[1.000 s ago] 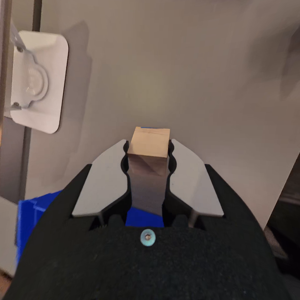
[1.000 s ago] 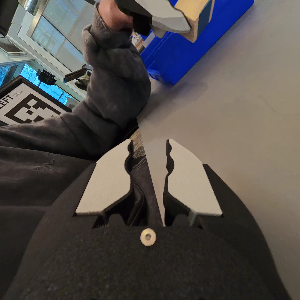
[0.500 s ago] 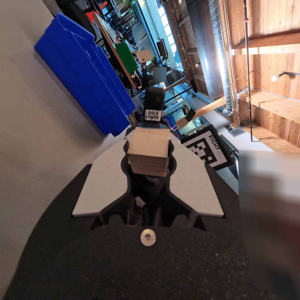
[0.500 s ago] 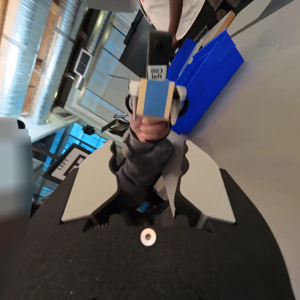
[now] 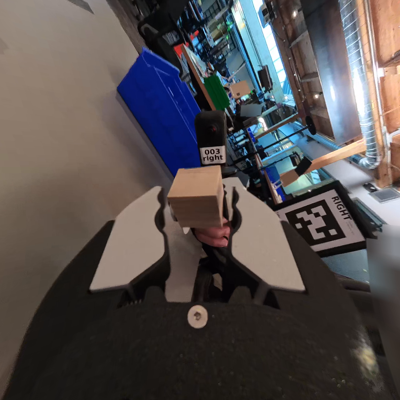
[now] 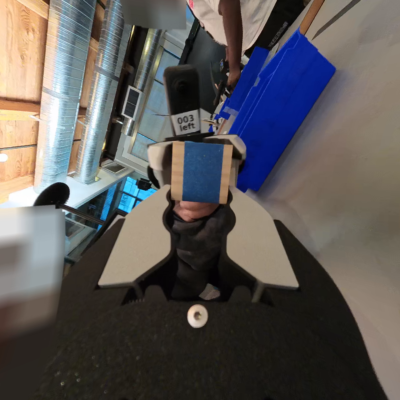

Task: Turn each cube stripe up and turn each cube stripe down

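My left gripper (image 5: 197,190) has just loosened, its claw now apart around the cube (image 5: 195,201). My right gripper (image 6: 199,194) has clamped it mid-air, the blue stripe (image 6: 202,171) facing it. That makes 1 handover for reorienting.

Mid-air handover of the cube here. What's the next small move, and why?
Probably draw the left gripper straight back, clear of the cube. In its own view, slim gaps show on both sides of the cube, so it seems open, while the right gripper appears to clamp the cube's sides, with the blue stripe facing its camera. The right one could then turn it.
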The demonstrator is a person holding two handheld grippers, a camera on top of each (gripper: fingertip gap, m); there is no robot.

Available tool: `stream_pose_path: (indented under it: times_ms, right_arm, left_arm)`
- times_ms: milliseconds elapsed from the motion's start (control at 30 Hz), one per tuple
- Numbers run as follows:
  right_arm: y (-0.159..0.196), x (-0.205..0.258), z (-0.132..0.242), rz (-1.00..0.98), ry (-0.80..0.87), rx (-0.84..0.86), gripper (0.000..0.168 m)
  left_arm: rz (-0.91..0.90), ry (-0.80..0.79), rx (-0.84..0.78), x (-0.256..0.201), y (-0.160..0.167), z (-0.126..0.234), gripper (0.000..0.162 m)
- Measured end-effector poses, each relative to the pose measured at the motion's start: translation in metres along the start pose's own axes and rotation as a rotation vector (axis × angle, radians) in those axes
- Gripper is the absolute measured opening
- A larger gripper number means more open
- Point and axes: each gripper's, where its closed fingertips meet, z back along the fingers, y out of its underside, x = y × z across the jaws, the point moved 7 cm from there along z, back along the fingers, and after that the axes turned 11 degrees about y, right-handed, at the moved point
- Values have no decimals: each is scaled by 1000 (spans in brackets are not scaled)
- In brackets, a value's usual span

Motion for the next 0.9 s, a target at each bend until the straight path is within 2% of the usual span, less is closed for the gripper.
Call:
stream_pose_path:
  times_ms: [33, 67, 167, 267, 300, 400, 433, 500, 567, 600, 633, 767, 900]
  right_arm:
    - [-1, 1, 2, 20, 15, -9, 45]
    - [-1, 3, 5, 38, 28, -8, 45]
    - [-3, 10, 16, 93, 57, -16, 45]
    - [-11, 23, 35, 213, 148, -42, 45]
    - [-16, 31, 45, 264, 186, -59, 45]
    - [-40, 71, 100, 444, 322, -170, 45]
    - [-47, 82, 125, 506, 413, -200, 44]
    - [-57, 92, 180, 602, 700, -244, 45]
    - [-62, 76, 236, 583, 1100, -232, 45]
    - [-61, 61, 257, 532, 1245, -188, 45]
    - [-59, 43, 273, 459, 1317, -151, 45]
    - [-51, -34, 303, 201, 1472, 30, 46]
    - [-43, -78, 309, 58, 1553, 168, 46]
  left_arm:
    - [-33, -22, -36, -6, -1, 8, 77]
    - [-67, -56, -76, -11, -2, 19, 88]
    - [-232, -171, -167, -26, 20, 53, 95]
    - [-377, -189, -206, -28, 79, 67, 88]
    - [-394, -189, -205, -26, 98, 67, 83]
    - [-349, -151, -86, -22, 133, 58, 82]
    - [-340, -143, -64, -21, 138, 56, 81]
    - [-337, -122, -29, -22, 139, 52, 80]
    - [-345, -103, -5, -23, 137, 48, 77]
    - [-344, -103, 3, -23, 136, 46, 77]
    - [-337, -96, 12, -23, 137, 45, 77]
    - [-299, -68, 29, -21, 140, 43, 76]
    - [-312, -75, 29, -23, 137, 46, 76]
